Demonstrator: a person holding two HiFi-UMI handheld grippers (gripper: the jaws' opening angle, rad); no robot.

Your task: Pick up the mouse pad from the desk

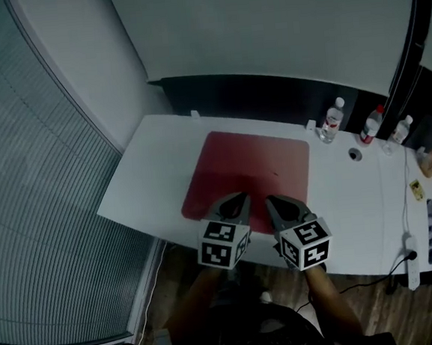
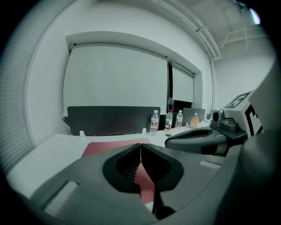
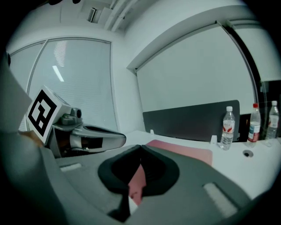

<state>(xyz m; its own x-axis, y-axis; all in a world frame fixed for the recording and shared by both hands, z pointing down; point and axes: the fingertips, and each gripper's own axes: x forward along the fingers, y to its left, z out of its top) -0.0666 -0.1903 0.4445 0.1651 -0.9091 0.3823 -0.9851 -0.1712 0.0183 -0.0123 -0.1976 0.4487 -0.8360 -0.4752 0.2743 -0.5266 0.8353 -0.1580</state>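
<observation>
Mouse pad (image 1: 249, 161) lies toward the desk's (image 1: 141, 178) left end. Left gripper (image 1: 240, 199) and right gripper (image 1: 272, 200) hang over its near edge, both closed and empty.

Three water bottles (image 1: 333, 120) along a dark partition (image 1: 254, 97), white power strip (image 1: 411, 254) far right

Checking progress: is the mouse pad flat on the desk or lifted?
Flat: the mouse pad lies spread on the desk; left gripper and right gripper are shut, empty.
</observation>
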